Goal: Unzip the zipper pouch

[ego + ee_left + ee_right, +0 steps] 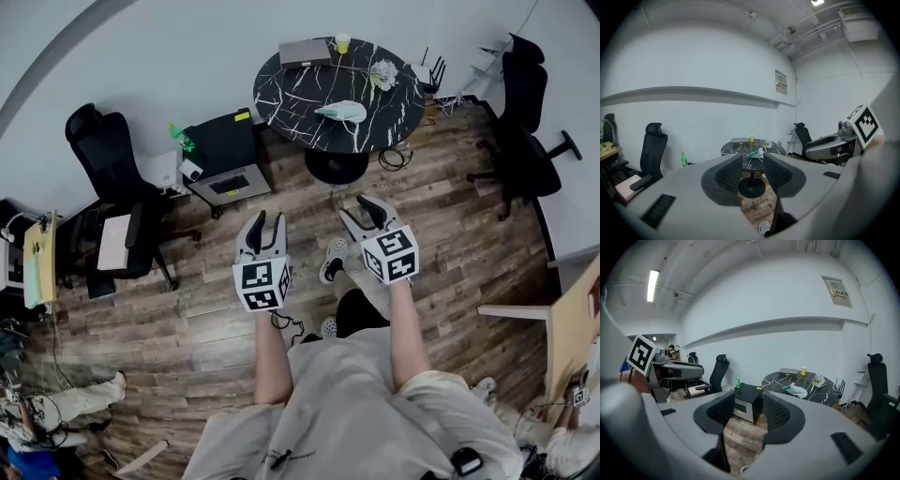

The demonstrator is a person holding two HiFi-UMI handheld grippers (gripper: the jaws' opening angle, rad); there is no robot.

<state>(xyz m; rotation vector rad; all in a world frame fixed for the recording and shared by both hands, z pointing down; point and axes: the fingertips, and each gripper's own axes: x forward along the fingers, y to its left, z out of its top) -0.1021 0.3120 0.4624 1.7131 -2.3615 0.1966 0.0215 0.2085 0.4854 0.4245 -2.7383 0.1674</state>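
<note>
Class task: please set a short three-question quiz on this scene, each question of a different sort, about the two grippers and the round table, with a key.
1. True or false: the left gripper has its jaws shut on the zipper pouch.
2. Multiple choice: which of these stands on the round black table? A) a yellow cup B) a kettle C) a toolbox
3. Short answer: what is between the jaws of the right gripper?

Key
1. False: its jaws stand apart and empty; the zipper pouch lies on the table.
2. A
3. Nothing; the jaws are apart.
</note>
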